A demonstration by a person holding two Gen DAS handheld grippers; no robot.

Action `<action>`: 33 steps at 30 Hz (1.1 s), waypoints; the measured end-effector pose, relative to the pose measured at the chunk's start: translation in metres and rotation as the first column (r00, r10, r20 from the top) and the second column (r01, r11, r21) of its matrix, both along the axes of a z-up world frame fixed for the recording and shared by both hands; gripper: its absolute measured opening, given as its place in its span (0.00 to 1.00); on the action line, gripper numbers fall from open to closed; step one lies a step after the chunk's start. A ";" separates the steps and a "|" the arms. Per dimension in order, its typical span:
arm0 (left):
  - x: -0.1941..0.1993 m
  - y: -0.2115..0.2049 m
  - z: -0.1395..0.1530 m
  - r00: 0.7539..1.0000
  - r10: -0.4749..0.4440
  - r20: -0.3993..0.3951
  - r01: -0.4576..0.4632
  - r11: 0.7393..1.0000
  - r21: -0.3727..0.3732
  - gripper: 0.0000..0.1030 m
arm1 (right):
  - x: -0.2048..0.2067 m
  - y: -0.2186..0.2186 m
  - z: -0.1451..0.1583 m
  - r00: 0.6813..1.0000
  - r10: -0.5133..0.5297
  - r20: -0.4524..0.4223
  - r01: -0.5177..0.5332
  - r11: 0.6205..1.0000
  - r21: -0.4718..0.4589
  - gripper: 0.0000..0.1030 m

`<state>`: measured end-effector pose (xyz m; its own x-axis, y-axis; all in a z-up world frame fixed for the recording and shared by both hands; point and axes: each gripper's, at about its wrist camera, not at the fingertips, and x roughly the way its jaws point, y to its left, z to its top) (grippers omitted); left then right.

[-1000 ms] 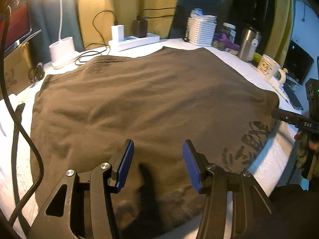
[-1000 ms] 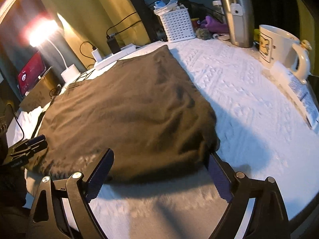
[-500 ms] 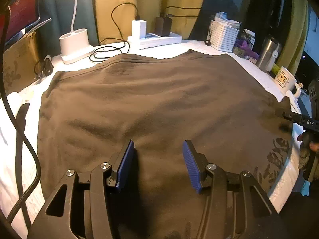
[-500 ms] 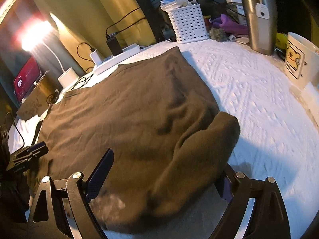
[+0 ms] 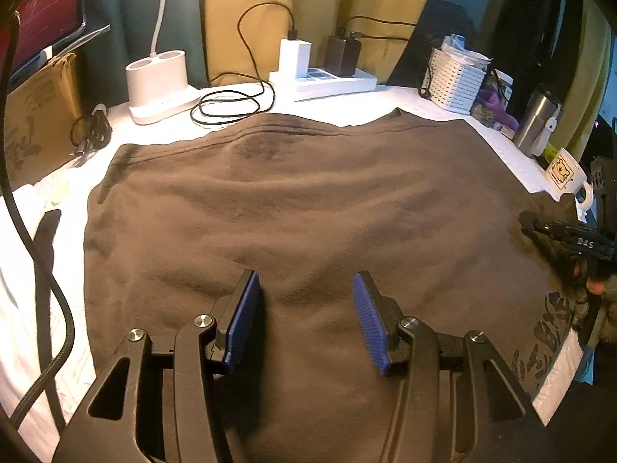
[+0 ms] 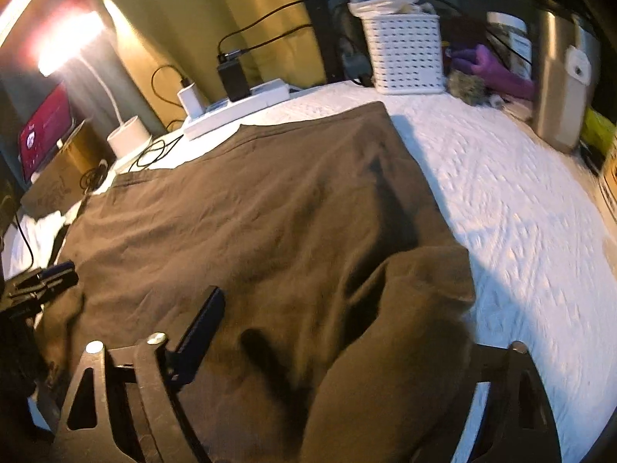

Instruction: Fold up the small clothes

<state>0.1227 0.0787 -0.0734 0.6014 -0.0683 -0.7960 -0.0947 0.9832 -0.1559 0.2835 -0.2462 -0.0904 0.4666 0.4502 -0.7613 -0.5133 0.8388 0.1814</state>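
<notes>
Brown shirt spread on white table. Left tool half-open just above the shirt, empty. Right tool has just been closing (right finger hidden by a raised fold); grip cannot be told.

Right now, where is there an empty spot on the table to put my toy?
Best spot: the bare white cover between the brown garment, white basket and steel tumbler. The back edge is crowded with the power strip, coiled cable and lamp base.
</notes>
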 end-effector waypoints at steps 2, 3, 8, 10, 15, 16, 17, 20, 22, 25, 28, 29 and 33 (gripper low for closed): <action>0.001 0.001 0.000 1.000 0.004 -0.006 -0.004 1.000 0.005 0.49 | 0.006 0.001 -0.001 1.000 0.017 -0.005 -0.017 1.000 0.009 0.33; 0.001 0.000 0.000 1.000 0.006 -0.010 -0.006 1.000 0.009 0.49 | 0.008 0.001 -0.002 1.000 0.028 -0.015 -0.027 0.999 0.021 0.32; 0.004 -0.005 0.003 1.000 0.018 -0.025 -0.017 0.999 0.029 0.49 | 0.017 -0.014 -0.001 0.998 0.047 -0.042 -0.043 0.995 0.091 0.28; 0.005 -0.008 0.004 0.999 0.027 -0.032 -0.026 0.999 0.035 0.49 | 0.019 -0.023 0.001 0.998 0.034 -0.044 -0.029 0.992 0.126 0.27; 0.010 -0.023 0.008 0.999 0.030 -0.044 -0.027 0.998 0.051 0.49 | 0.016 -0.029 0.006 0.997 0.080 -0.018 -0.076 0.988 0.133 0.26; 0.012 -0.029 0.009 0.999 0.023 -0.045 -0.020 0.998 0.055 0.49 | 0.016 -0.032 0.007 0.996 0.085 -0.014 -0.082 0.987 0.135 0.25; 0.013 -0.033 0.010 0.999 0.016 -0.047 -0.013 0.998 0.056 0.49 | 0.016 -0.037 0.008 0.997 0.079 -0.008 -0.077 0.987 0.141 0.25; 0.018 -0.051 0.014 0.999 -0.015 -0.049 0.018 0.998 0.061 0.49 | 0.018 -0.055 0.012 0.999 0.039 0.007 -0.040 0.987 0.158 0.24; 0.022 -0.064 0.018 0.998 -0.039 -0.045 0.042 0.997 0.059 0.49 | 0.021 -0.072 0.013 1.000 0.009 0.016 -0.011 0.988 0.153 0.24; 0.027 -0.079 0.021 0.997 -0.069 -0.037 0.070 0.996 0.053 0.49 | 0.024 -0.098 0.015 0.999 -0.037 0.032 0.032 0.990 0.139 0.24; 0.030 -0.088 0.024 0.996 -0.084 -0.026 0.085 0.995 0.048 0.49 | 0.024 -0.119 0.019 0.996 -0.075 0.054 0.069 0.992 0.106 0.24; 0.030 -0.089 0.024 0.996 -0.086 -0.023 0.087 0.995 0.045 0.49 | 0.024 -0.123 0.020 0.995 -0.082 0.060 0.076 0.992 0.101 0.24; 0.025 -0.085 0.026 0.997 -0.073 -0.010 0.073 0.997 0.041 0.49 | 0.021 -0.129 0.029 0.991 -0.102 0.084 0.094 0.992 0.086 0.24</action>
